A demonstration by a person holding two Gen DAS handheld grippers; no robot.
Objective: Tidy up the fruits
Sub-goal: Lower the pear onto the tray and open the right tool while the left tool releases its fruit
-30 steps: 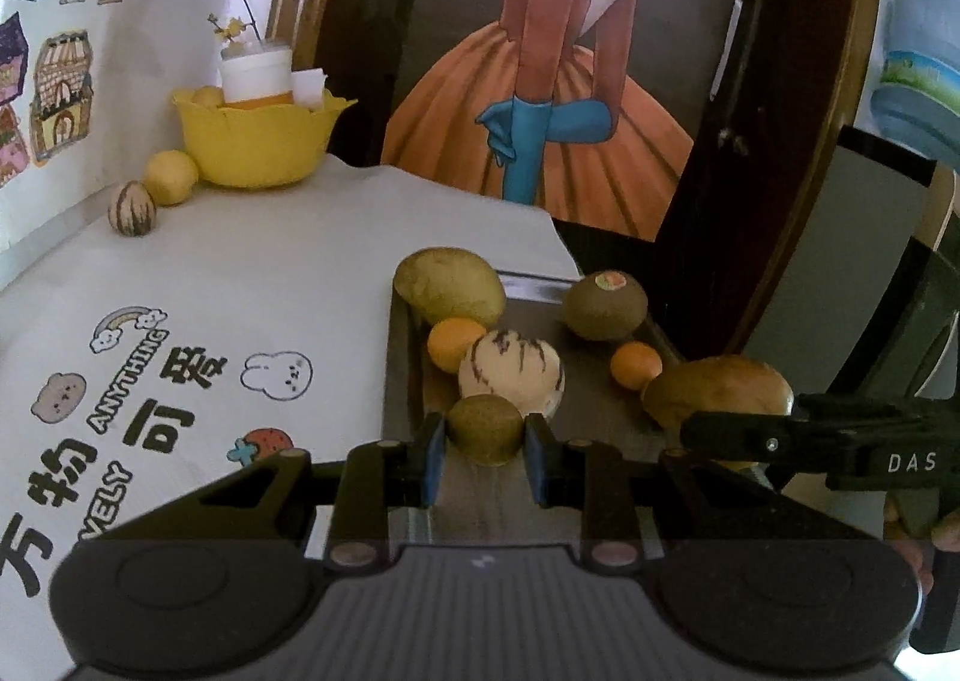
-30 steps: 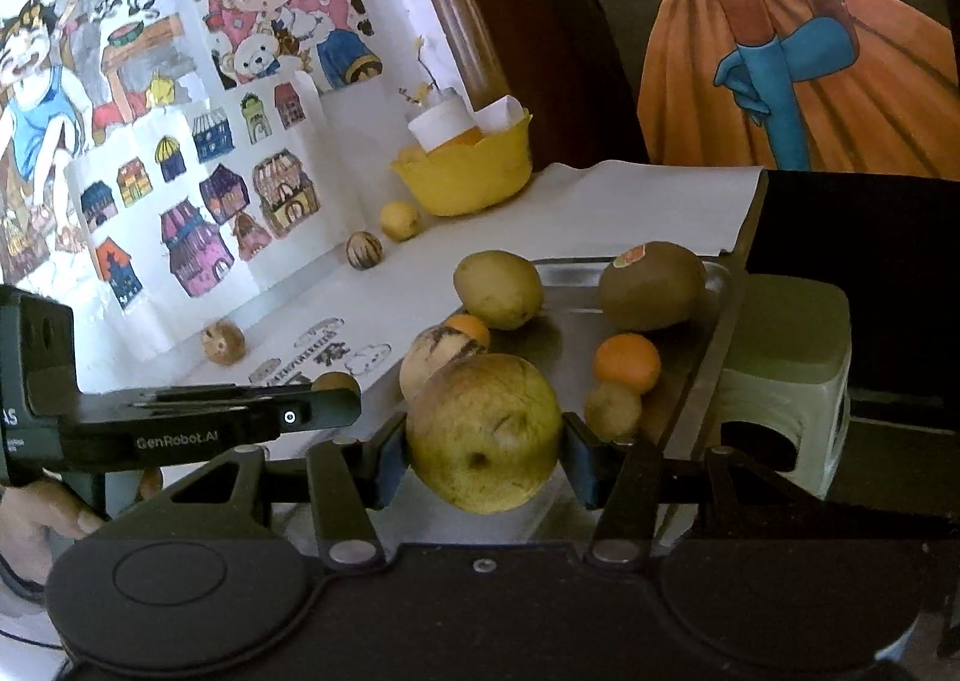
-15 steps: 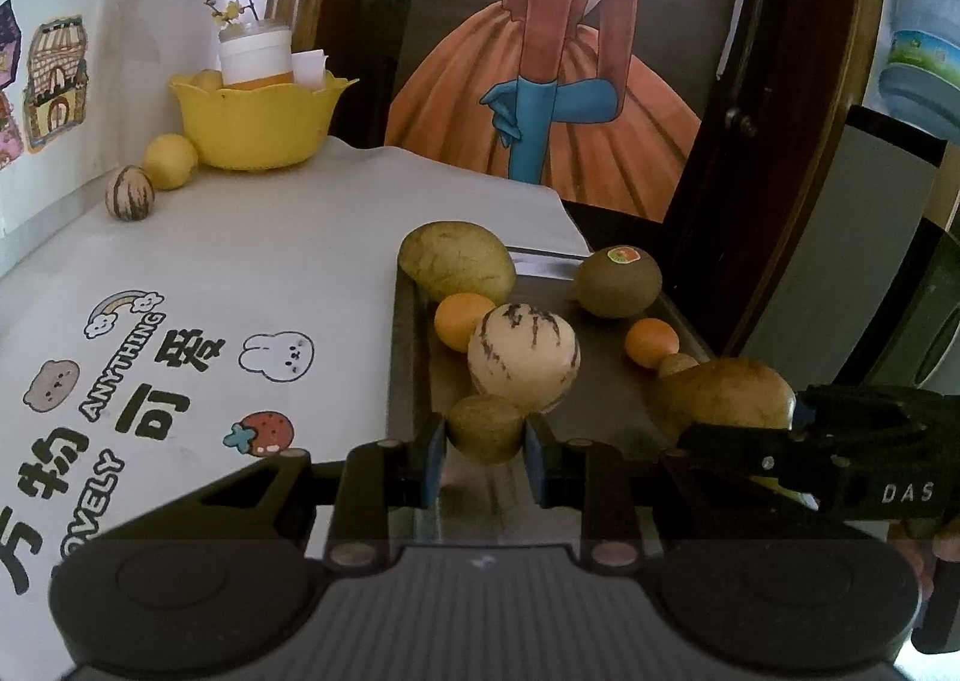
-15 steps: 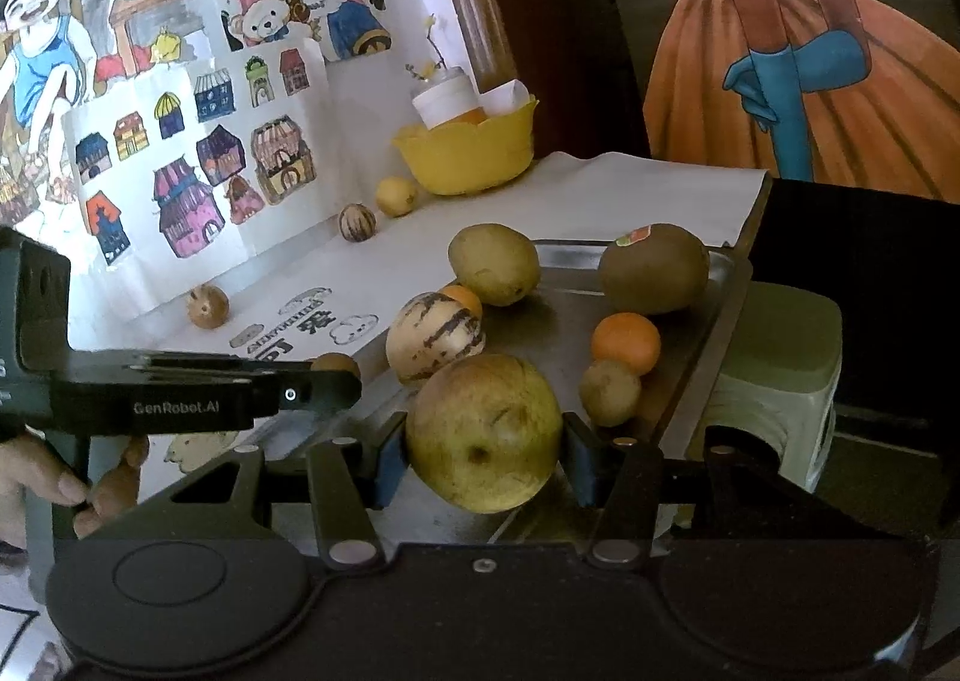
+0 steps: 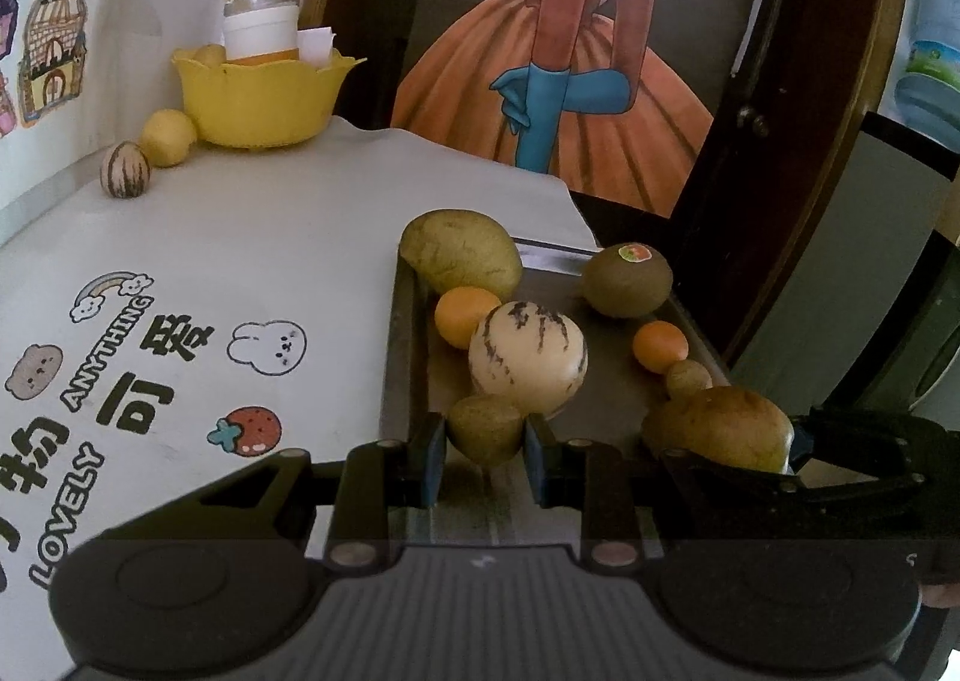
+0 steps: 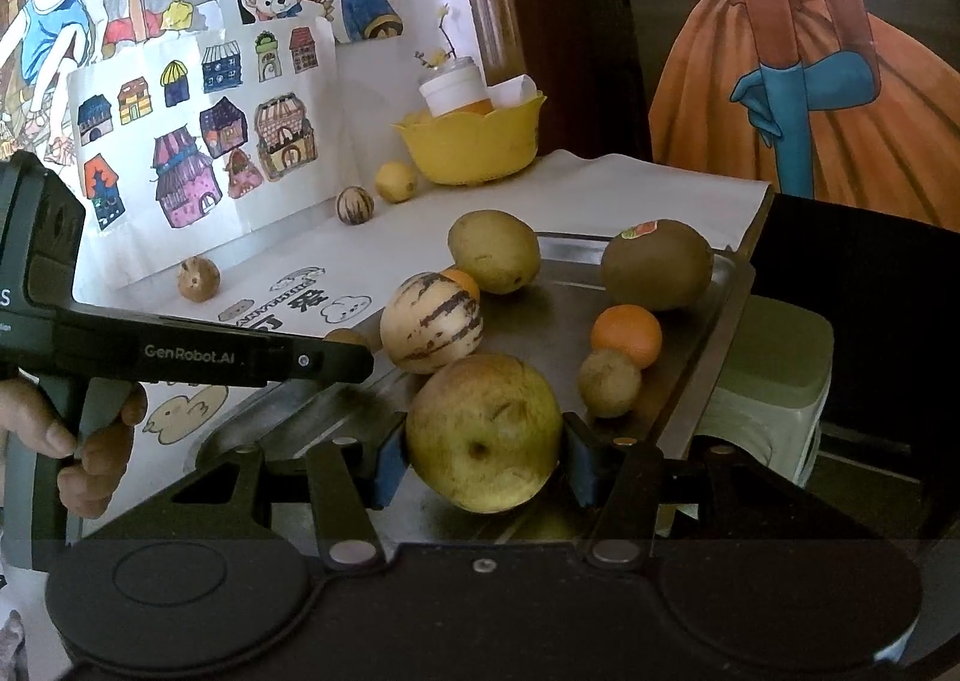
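My left gripper [image 5: 485, 456] is shut on a small green-brown fruit [image 5: 485, 429] over the near end of the metal tray [image 5: 401, 357]. My right gripper [image 6: 483, 456] is shut on a large yellow-green pear [image 6: 483, 432], also over the tray's near end; the same pear [image 5: 720, 429] shows at the right of the left wrist view. On the tray lie a striped cream melon [image 5: 527, 360], a big green-brown fruit [image 5: 461, 252], a kiwi with a sticker [image 5: 627, 280], two small oranges [image 5: 465, 315] [image 5: 660, 345] and a small brown fruit [image 6: 609, 383].
A yellow bowl [image 5: 261, 99] with a white cup stands at the table's far corner, with a lemon [image 5: 167, 137] and a small striped fruit [image 5: 124, 169] beside it. Another brown fruit [image 6: 198, 278] sits near the wall posters. A pale green stool [image 6: 774, 375] stands beyond the tray's right rim.
Both grippers keep their fruits and have hardly shifted. The striped melon now appears closer and larger in both views, just beyond the held fruits.
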